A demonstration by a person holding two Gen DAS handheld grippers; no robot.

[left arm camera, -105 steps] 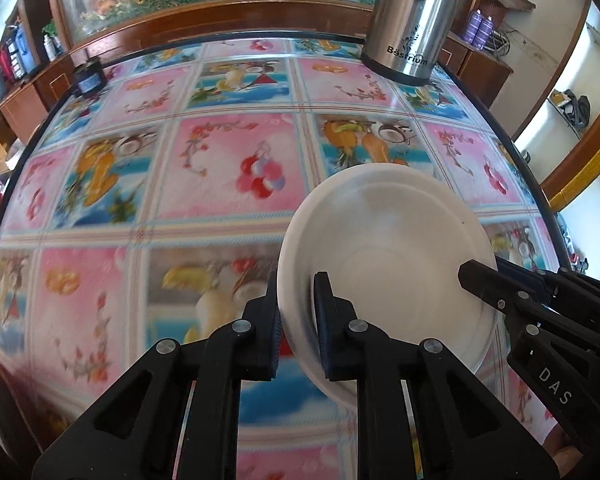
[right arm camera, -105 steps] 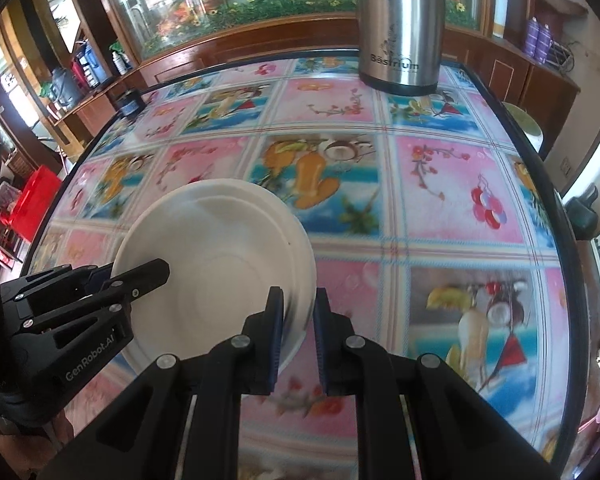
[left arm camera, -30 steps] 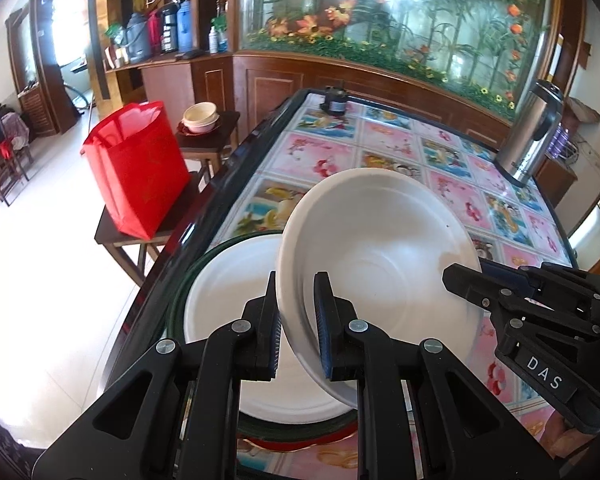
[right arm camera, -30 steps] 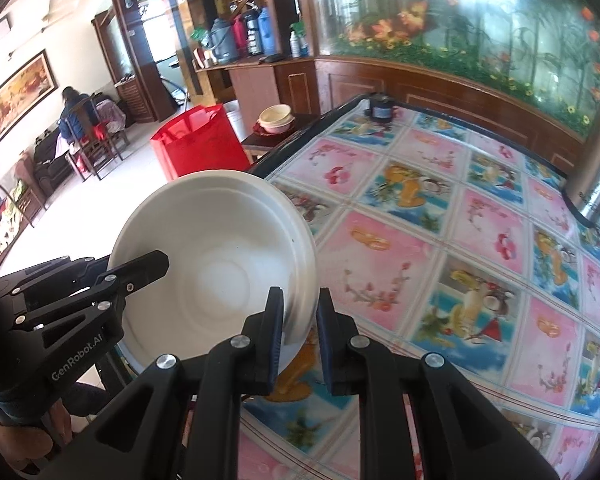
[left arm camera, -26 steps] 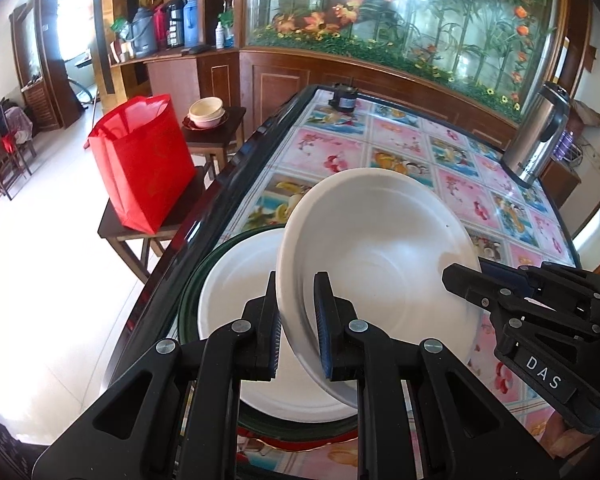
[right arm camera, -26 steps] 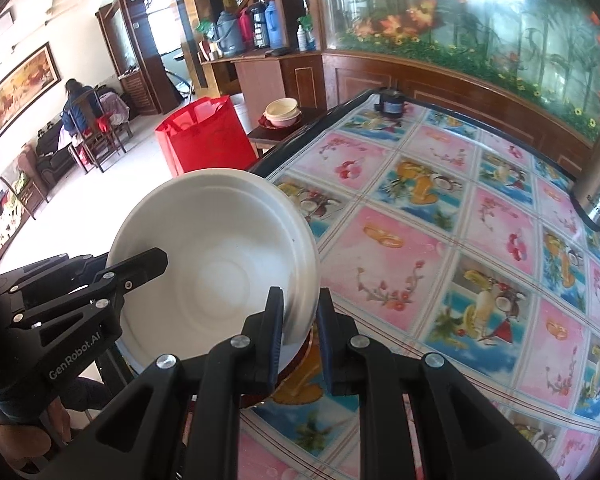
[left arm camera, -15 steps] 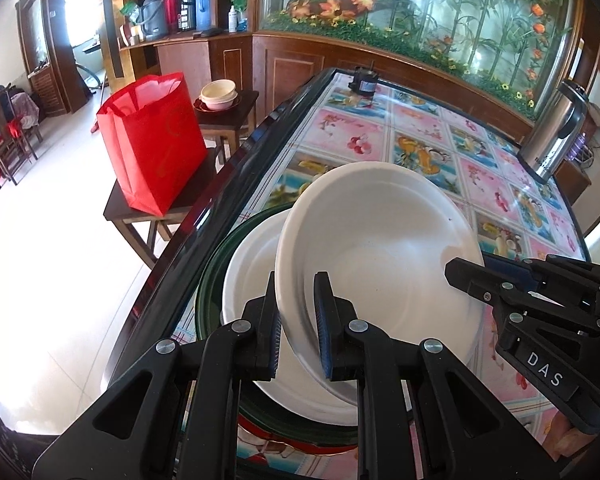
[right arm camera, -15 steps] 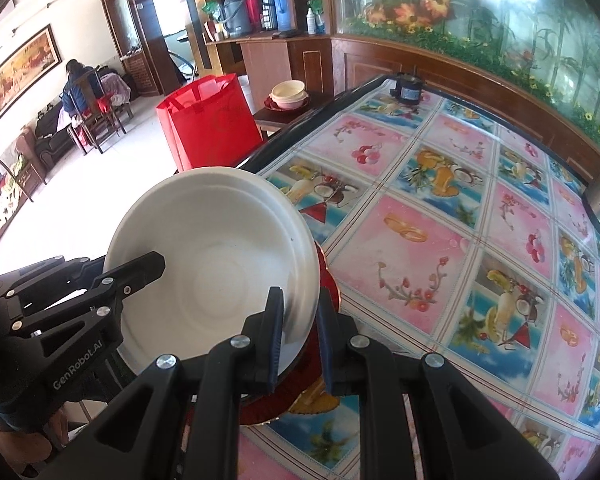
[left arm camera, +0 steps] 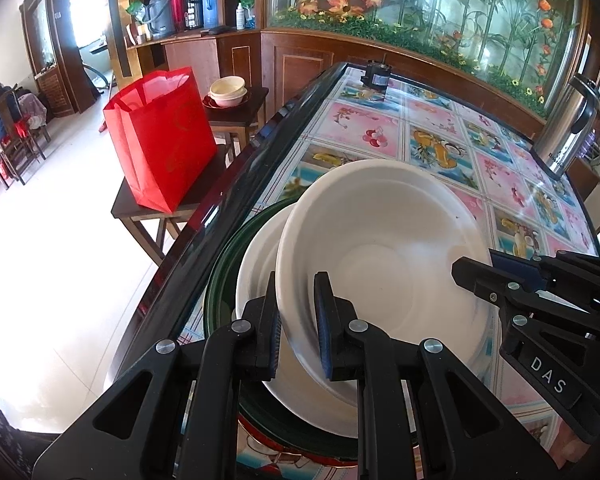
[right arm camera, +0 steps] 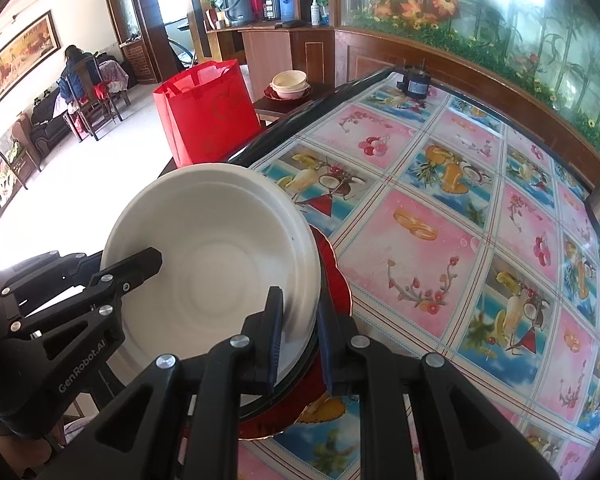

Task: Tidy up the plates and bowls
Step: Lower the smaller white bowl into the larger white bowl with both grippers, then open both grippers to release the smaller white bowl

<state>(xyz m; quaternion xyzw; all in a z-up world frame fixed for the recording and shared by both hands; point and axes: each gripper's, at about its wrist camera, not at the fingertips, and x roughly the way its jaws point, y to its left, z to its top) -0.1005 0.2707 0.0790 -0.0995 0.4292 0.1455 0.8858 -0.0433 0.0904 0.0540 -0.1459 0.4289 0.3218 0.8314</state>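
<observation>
White bowl [left arm camera: 384, 248] held up by both grippers at once, over the stack at the near table corner. Left gripper [left arm camera: 296, 320] is clamped narrow on the bowl's left rim, one pad inside the wall, one outside. Right gripper [right arm camera: 300, 322] is pinched narrow on the opposite rim the same way; it also shows in the left view [left arm camera: 476, 276] at the bowl's right side. Bowl is tilted, its open side facing the cameras.

Under it: a second white bowl [left arm camera: 256, 256] sits nested in a dark green plate [left arm camera: 220, 276], with a red plate [right arm camera: 336, 272] at the bottom, its scalloped edge sticking out on the right. Can't tell if the held bowl touches the lower one.

Stack sits on the fruit-print tablecloth [right arm camera: 440, 240], right at the table's dark edge [left arm camera: 236, 184]. A steel thermos [left arm camera: 564, 132] stands at the far right side of the table, well apart from the stack. Off the table, a red bag [left arm camera: 160, 136] stands on a low wooden stool [left arm camera: 148, 208], with more stacked bowls [left arm camera: 228, 92] on another stool behind it.
</observation>
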